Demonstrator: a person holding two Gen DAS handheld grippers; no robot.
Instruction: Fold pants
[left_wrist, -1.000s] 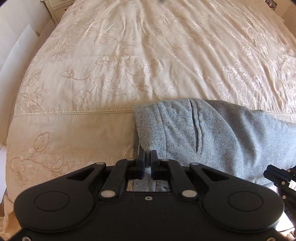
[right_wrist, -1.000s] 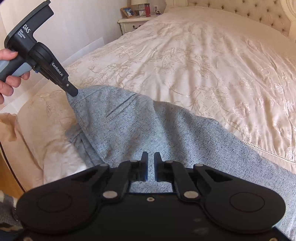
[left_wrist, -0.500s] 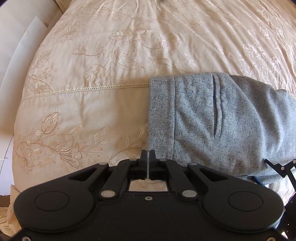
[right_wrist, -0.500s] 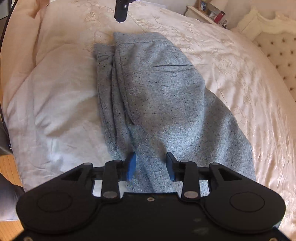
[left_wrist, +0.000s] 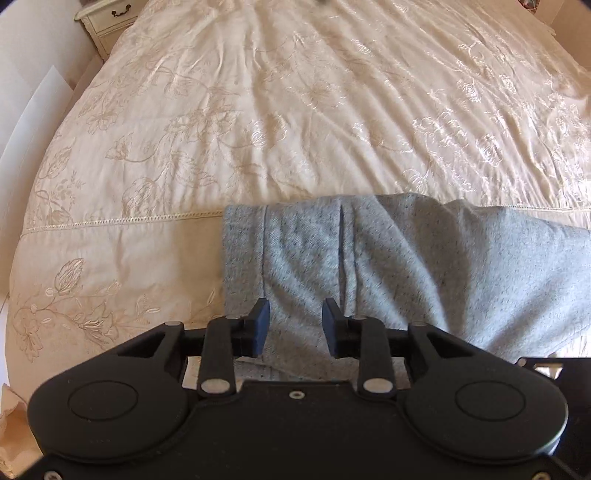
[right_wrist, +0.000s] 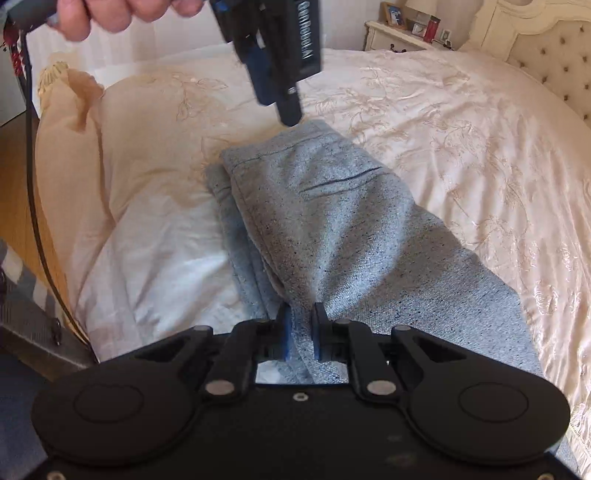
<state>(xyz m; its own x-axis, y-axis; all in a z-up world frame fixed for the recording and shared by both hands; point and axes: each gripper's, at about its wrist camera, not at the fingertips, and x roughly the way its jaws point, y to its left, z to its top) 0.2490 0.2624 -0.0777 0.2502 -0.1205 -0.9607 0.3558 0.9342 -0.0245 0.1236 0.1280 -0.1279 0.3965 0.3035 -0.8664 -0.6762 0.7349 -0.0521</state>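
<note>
Left wrist view: the left gripper (left_wrist: 295, 325) hovers with its 2 fingers apart over the grey pants (left_wrist: 388, 273), whose waistband end lies leftward on the cream bedspread (left_wrist: 258, 110).

Right wrist view: the right gripper (right_wrist: 300, 332) is clamped on a fabric ridge of the pants (right_wrist: 351, 229); their long axis runs from the waistband, far, toward the camera and right. The left gripper (right_wrist: 284, 107) hangs over the waistband.

Speckled grey knit pants (right_wrist: 332, 221), glossy embroidered satin bedspread (left_wrist: 295, 110)

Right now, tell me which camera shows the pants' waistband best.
The right wrist view: the waistband lies in full, stitch line visible, with the left gripper hovering above. The left wrist view shows the waistband only as a blurred band at the pants' left edge.
</note>
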